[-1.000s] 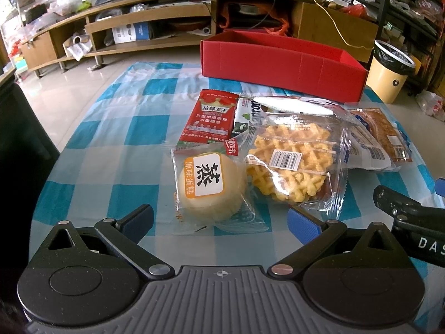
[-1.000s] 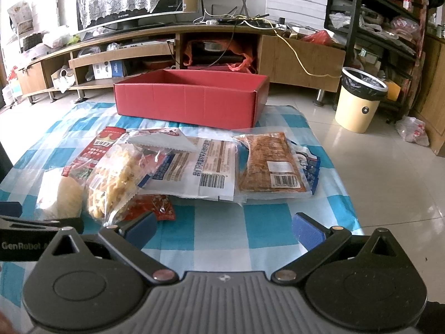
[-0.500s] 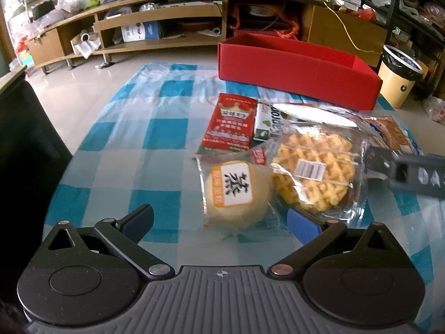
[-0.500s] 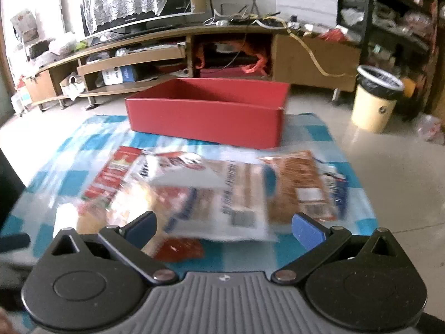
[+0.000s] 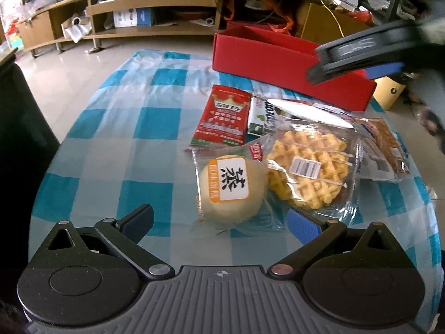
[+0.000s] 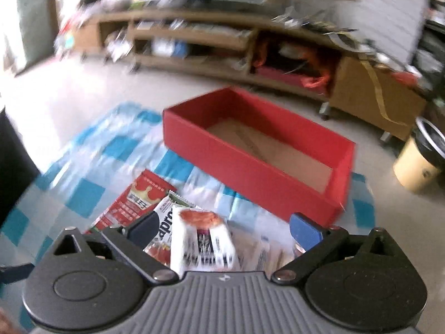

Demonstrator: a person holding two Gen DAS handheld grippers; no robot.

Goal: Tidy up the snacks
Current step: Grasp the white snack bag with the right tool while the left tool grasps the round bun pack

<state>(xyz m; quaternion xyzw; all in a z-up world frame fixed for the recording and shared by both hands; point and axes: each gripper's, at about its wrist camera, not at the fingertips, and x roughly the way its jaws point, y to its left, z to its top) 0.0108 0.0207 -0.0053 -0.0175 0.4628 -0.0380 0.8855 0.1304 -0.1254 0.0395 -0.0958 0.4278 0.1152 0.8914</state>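
The left tool (image 5: 219,220) hangs low over the checked worktop (image 5: 111,150), its two blue-padded fingers spread wide with nothing between the pads. Just ahead of it, slightly toward its right finger, lies the round wrapped bun (image 5: 232,188); this is the nearest snack to either tool, and being round it offers no long axis to line up with. Touching the bun on the side of the right finger is the waffle pack (image 5: 310,171), and beyond the bun lies the red sachet (image 5: 222,118), its long axis running away from the tool toward the red box (image 5: 272,58), which stands farther off at the far end of the worktop and looks empty of snacks from the right wrist view. The right tool (image 6: 222,226) is higher and well forward, over the far part of the pile; its jaws are wide but closing, and no pad presses on anything, though a white packet (image 6: 200,242) shows below between the fingers, too blurred to say how far beneath. From there the box (image 6: 250,164) lies ahead and toward its right finger, its long side slanting across the view. I judge the bun belongs to the left hand, the white packet to the right.
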